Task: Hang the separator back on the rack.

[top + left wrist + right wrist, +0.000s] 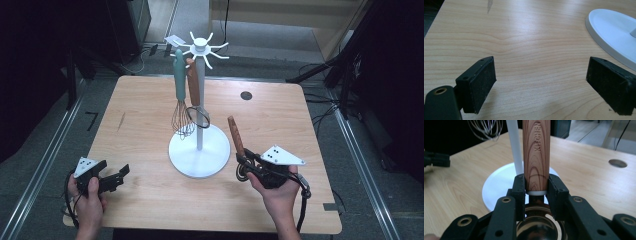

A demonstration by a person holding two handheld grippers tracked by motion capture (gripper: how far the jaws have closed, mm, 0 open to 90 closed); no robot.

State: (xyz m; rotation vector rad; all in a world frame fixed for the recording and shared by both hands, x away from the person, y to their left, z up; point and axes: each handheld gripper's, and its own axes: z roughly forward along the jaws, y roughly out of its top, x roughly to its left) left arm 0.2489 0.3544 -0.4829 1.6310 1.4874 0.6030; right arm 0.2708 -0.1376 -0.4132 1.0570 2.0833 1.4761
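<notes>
Right gripper (536, 191) is clamped on the wood-handled utensil (536, 152) just above its metal head, held beside the white rack (199, 150). Left gripper (541, 85) rests with jaws apart. Handle's smooth, so it could swing and clip the 2 utensils already hanging.

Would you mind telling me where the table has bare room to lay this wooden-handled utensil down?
Bare wood spans the left side between the left gripper and the stand's base, and the far right past the round hole. It is crowded around the base, where a whisk hangs.
</notes>
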